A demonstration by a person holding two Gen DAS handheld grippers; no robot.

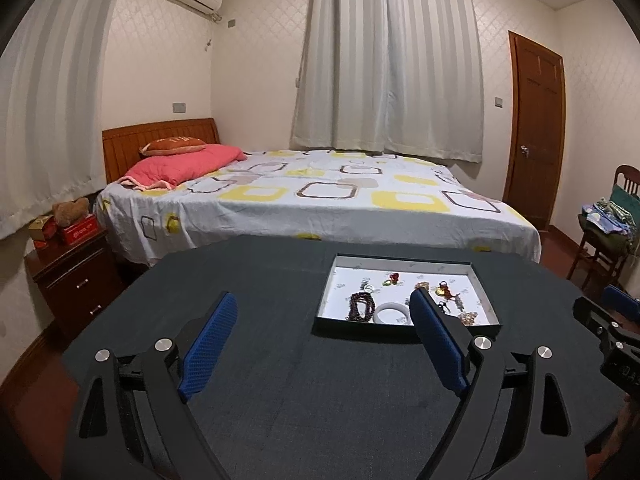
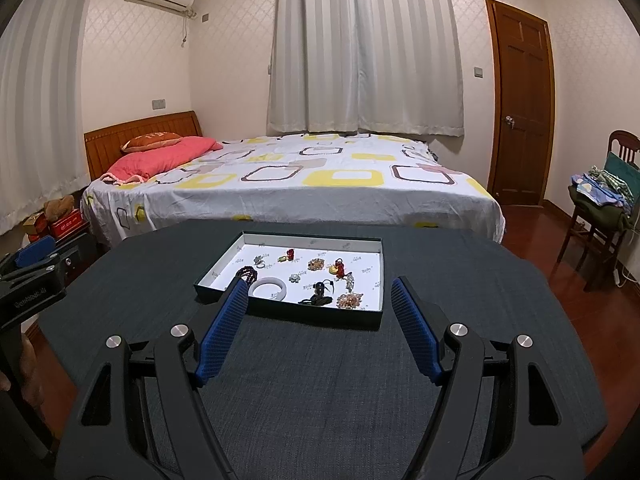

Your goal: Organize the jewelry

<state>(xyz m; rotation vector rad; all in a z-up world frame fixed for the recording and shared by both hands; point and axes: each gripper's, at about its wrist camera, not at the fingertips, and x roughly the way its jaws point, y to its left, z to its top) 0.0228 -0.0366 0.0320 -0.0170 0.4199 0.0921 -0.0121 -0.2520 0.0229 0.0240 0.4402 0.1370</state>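
Tray point(image 2: 224, 258) with jewelry: lying on the dark table point(image 2: 320, 380), just ahead of my right gripper point(image 2: 316, 292) and ahead-right of my left gripper point(image 1: 324, 306); white bangle point(image 2: 269, 288) and dark beads point(image 2: 248, 273) sitting near its front-left corner. I am holding both grippers spread wide, gripping nothing

No text is showing clearly enough to read; the prints on the red box point(image 2: 66, 217), the pillow point(image 2: 154, 138) and the tray point(image 2: 224, 268) are staying too blurred.
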